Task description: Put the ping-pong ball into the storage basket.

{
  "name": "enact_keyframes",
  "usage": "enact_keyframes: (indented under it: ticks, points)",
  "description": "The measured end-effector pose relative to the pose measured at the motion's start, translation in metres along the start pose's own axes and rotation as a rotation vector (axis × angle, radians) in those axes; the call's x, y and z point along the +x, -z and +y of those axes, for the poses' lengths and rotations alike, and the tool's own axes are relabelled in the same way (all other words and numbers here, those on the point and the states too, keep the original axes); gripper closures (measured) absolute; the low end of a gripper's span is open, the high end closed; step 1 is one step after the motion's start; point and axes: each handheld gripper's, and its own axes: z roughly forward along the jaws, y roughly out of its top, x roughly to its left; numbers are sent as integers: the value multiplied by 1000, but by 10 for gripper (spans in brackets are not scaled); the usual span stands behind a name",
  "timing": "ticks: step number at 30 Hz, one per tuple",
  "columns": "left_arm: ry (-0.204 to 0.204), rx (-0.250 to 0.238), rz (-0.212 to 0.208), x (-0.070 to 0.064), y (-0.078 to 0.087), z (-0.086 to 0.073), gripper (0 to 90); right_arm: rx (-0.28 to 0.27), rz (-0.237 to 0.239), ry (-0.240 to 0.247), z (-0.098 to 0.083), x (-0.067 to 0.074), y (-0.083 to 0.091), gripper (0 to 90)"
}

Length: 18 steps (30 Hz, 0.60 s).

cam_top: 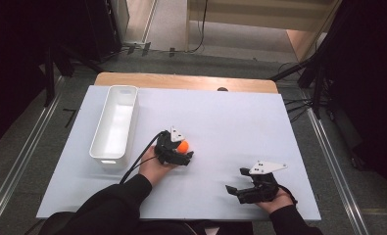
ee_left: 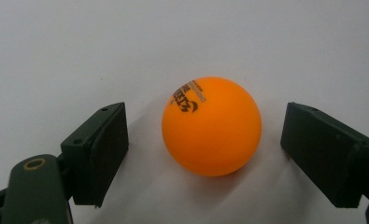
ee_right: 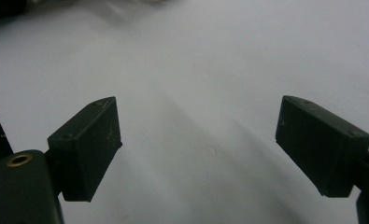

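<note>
An orange table-tennis ball [ee_left: 211, 126] with dark print rests on the white table surface, between the jaws of my left gripper [ee_left: 204, 149]. Neither pad touches it: a gap shows on each side, so that gripper is open. From above, the ball [cam_top: 182, 146] sits near the table's middle, with the left gripper [cam_top: 180, 149] around it and a hand behind it. My right gripper [cam_top: 236, 182] lies low near the front right of the table, and in its own view the right gripper [ee_right: 198, 149] stands wide open over bare white surface.
A long white bin [cam_top: 114, 126] stands left of the ball, its long side running away from me. The white board [cam_top: 230, 117] lies on a wooden table whose far edge [cam_top: 181, 81] shows behind it. A black cable [cam_top: 139, 159] trails from the left gripper.
</note>
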Motion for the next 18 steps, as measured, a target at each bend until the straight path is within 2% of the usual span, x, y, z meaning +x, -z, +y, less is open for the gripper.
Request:
enact_keyframes:
  ticks: [7,10,12,15,18]
  points:
    - [-14,-14,-6,-1,2,-1,275,7,-3,3,1,0,-1,127]
    - [-8,-14,-6,-1,2,-1,287,3,-10,-3,0,0,-1,127]
    - [-4,-14,-2,0,3,-1,336,2,-10,-6,0,0,-1,127]
    - [-4,-17,1,-1,3,-1,347,4,-13,-7,0,1,-1,127]
    - [-5,-24,-1,-2,3,-1,396,5,-12,-1,0,1,-1,127]
